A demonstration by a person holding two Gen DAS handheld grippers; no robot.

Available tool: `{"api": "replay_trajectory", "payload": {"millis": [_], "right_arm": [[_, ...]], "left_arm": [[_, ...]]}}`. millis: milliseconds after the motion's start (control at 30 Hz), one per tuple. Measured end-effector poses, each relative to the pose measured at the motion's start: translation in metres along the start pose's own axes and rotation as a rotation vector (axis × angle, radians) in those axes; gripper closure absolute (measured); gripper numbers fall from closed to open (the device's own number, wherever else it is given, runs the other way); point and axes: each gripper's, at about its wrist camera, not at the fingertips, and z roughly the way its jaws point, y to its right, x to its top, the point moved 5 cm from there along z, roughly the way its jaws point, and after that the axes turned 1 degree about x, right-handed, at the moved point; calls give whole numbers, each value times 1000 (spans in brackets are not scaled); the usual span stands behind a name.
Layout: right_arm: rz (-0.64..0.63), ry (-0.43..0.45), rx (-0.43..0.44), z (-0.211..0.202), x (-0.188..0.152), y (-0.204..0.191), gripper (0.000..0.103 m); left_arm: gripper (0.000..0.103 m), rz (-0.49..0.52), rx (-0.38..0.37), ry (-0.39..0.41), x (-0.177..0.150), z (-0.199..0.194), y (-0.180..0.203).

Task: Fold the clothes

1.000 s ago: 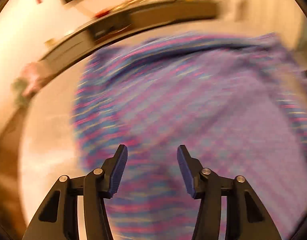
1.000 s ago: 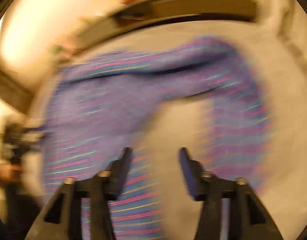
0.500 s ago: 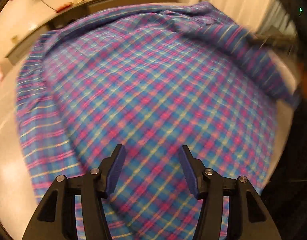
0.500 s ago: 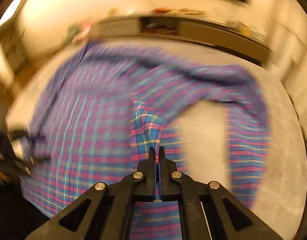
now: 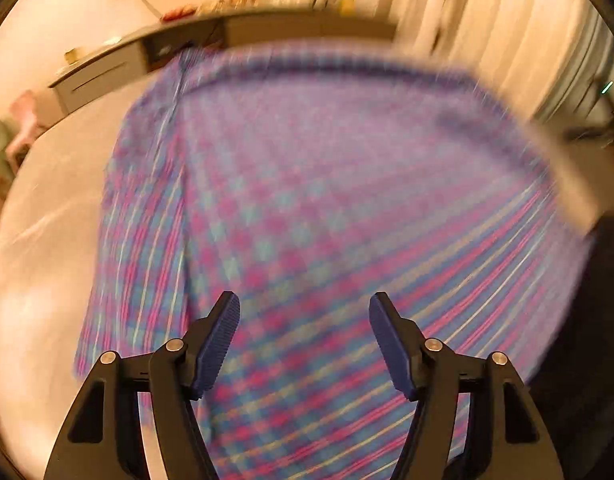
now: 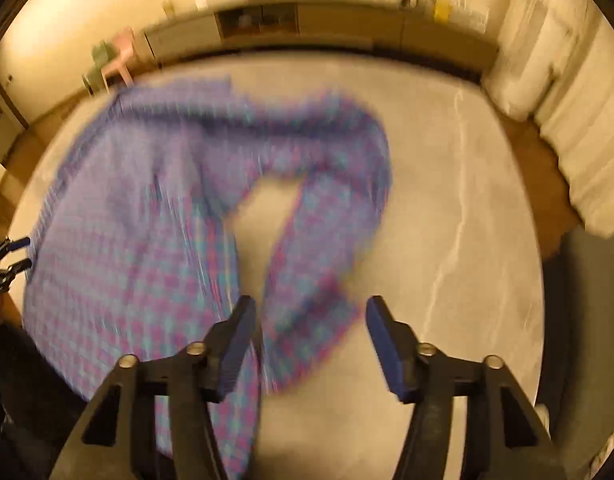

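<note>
Left tongs [image 5: 304, 332]: jaws wide apart, nothing between them, nothing gripped. The blue ribbed pads [image 5: 219, 344] hang over the plaid shirt [image 5: 307, 200]; contact can't be judged through the motion blur. The shirt fills most of the left wrist view, spreading from under the tongs out ahead and to both sides, flat on the pale table [image 5: 47, 240]. Its left edge runs ahead-left of the left pad, with bare table beyond that.

Right tongs [image 6: 310, 336]: jaws also wide apart, holding nothing. A sleeve [image 6: 307, 308] ends between the two pads, close to the left one; whether it touches is unclear. From there the sleeve loops ahead and curves left back into the shirt body, which lies left of the right tongs. A bare patch of table shows inside the loop. To the right of the right tongs there is only bare table [image 6: 467, 220].

At the far left edge of the right wrist view, the left tongs sit at the shirt's edge.

Far behind: a long low cabinet [image 6: 307, 28] along the wall, and curtains [image 6: 567, 100] ahead-right.
</note>
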Motion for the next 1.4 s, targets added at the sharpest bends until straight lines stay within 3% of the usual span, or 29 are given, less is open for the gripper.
{"api": "replay_trajectory", "payload": {"millis": [67, 133, 233, 333, 433, 500, 600, 800, 867, 900, 1000, 1100, 1200, 1333, 1400], "right_arm": [[-22, 36, 9, 10, 36, -14, 41], [-56, 52, 27, 30, 73, -32, 41], [-85, 58, 61, 69, 129, -64, 41], [-118, 76, 74, 120, 192, -107, 41], [-225, 67, 122, 174, 239, -174, 41], [-276, 10, 116, 214, 251, -202, 41], [-284, -126, 7, 283, 271, -213, 54], [-255, -66, -103, 331, 352, -207, 52], [-307, -18, -133, 337, 366, -213, 43], [-332, -3, -139, 338, 370, -215, 39], [-378, 28, -123, 321, 371, -216, 39], [-228, 164, -57, 242, 354, -171, 39], [-147, 128, -26, 212, 307, -124, 39], [-96, -72, -91, 248, 236, -61, 39], [-40, -48, -107, 254, 224, -30, 34]], "left_arm": [[34, -23, -32, 64, 35, -9, -7], [33, -33, 51, 88, 74, -7, -25], [32, -91, 110, 82, 109, 17, -53], [32, -142, 73, -10, 111, 63, -63], [34, -13, 60, -116, 100, 99, -39], [33, 37, 70, -117, 91, 103, -30], [32, 56, 54, -110, 85, 101, -26], [31, 87, 43, -109, 84, 92, -28], [31, 92, 41, -105, 84, 90, -28], [31, 95, 40, -104, 84, 89, -27], [31, 102, 36, -93, 85, 84, -27], [32, 113, 53, -93, 86, 82, -24], [31, 106, 107, -84, 83, 87, -47], [30, 5, 101, -97, 87, 96, -74], [29, -2, 107, -91, 83, 96, -78]]}}
